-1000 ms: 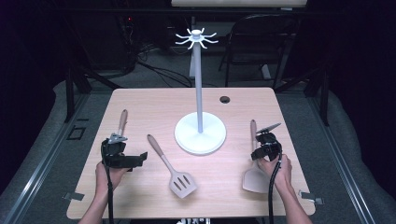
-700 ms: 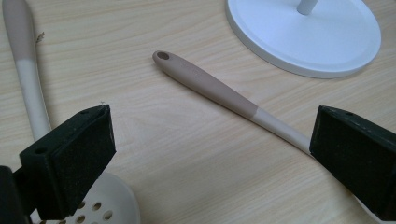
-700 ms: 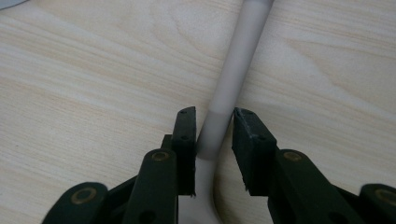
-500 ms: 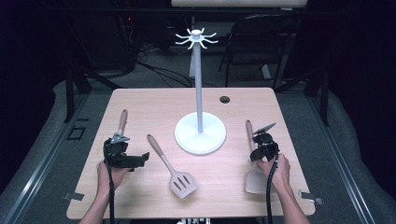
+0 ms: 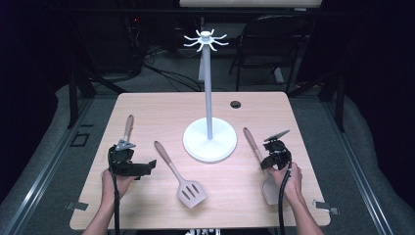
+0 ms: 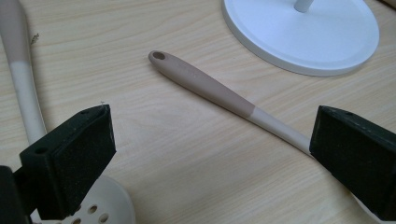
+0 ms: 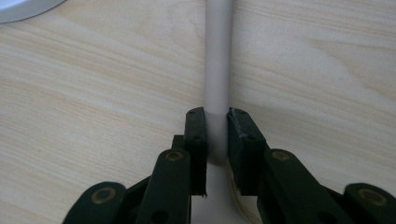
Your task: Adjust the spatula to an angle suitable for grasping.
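Observation:
Three pale spatula-like utensils with tan handle ends lie on the wooden table (image 5: 161, 105). My right gripper (image 5: 268, 159) is shut on the neck of the right spatula (image 5: 250, 140). Its jaws have just been closing, and in the right gripper view both pads press the spatula's pale handle (image 7: 217, 70). My left gripper (image 5: 139, 164) stands wide open at the left. Beyond its jaws (image 6: 212, 135) lies the slotted spatula's handle (image 6: 205, 88). A perforated skimmer (image 5: 128, 125) lies under this gripper, with its head (image 6: 105, 210) by the left jaw.
A white hook stand (image 5: 207, 88) rises from a round base (image 5: 209, 142) at the table's middle, between both hands. The slotted spatula's head (image 5: 191, 192) lies near the front edge. A small dark hole (image 5: 236, 104) sits at the back right.
The right gripper's jaws have closed on the right spatula's neck, and the spatula's handle has swung a little to the left. The left gripper has stayed still.

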Motion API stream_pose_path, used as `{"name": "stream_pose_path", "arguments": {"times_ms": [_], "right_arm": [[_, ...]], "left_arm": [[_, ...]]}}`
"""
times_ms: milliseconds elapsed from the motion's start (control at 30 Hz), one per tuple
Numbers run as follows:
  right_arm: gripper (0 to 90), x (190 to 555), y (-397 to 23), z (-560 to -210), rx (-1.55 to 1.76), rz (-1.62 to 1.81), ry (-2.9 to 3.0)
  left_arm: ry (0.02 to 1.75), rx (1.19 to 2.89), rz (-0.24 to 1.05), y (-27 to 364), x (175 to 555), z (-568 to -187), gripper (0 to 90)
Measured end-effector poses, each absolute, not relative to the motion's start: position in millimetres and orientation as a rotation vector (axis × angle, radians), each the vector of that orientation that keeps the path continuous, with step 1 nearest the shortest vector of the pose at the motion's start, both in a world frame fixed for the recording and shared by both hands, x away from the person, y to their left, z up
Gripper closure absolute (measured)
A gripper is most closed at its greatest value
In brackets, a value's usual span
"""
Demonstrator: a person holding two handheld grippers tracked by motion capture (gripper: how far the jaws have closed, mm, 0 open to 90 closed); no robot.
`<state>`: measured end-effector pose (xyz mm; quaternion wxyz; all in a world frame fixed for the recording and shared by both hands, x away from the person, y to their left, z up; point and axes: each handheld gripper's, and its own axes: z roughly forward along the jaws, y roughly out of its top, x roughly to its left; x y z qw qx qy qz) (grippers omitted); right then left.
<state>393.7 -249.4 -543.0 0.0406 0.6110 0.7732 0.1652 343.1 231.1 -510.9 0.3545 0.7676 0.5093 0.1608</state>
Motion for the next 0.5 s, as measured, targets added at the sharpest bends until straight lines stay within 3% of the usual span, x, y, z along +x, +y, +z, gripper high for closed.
{"name": "stream_pose_path", "arguments": {"times_ms": [233,500], "right_arm": [[78.9,391.8,-254.4,-541.5,1.886,0.582,2.357],[78.9,379.3,-253.7,-516.1,1.786,0.765,2.300]], "left_arm": [[1.311,1.984,0.413,230.1,342.8,-510.3,0.1],[1.312,1.969,0.408,230.5,342.9,-509.9,0.2]]}}
